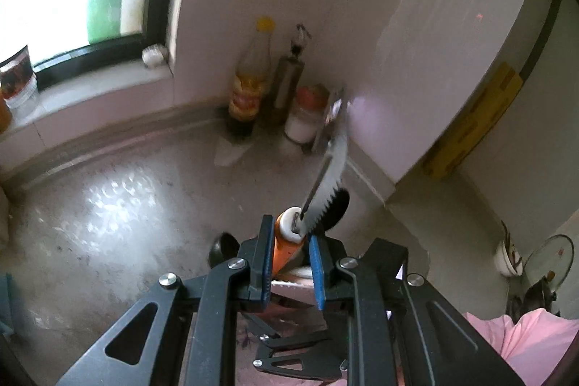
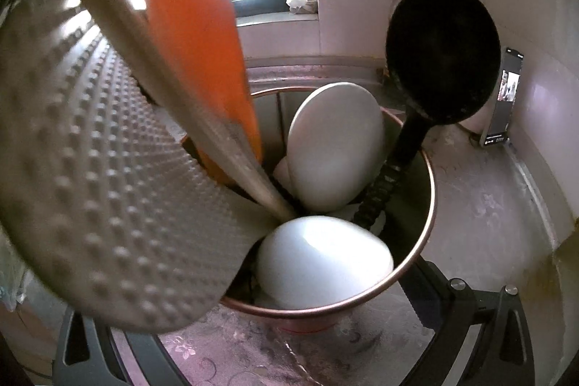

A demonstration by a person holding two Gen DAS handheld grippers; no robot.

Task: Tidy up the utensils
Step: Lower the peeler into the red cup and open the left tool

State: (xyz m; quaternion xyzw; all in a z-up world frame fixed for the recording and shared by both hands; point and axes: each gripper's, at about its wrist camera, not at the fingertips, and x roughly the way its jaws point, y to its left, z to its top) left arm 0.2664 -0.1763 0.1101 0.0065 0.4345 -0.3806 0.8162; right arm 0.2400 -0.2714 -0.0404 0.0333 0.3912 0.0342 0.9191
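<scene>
My left tongs [image 1: 289, 252] clamp the orange-handled serrated knife [image 1: 327, 176], centre frame; I'd lower it slowly into the holder [image 2: 416, 263]. Right tongs: can't tell.

Orange-handled serrated silver peeler [image 1: 327, 185], black round ladle [image 2: 443, 55], two white spoon bowls [image 2: 334, 147], dimple-patterned grey metal spatula [image 2: 105, 190], copper-rimmed steel holder [image 2: 430, 169], floral pink tablecloth [image 2: 224, 353].
</scene>
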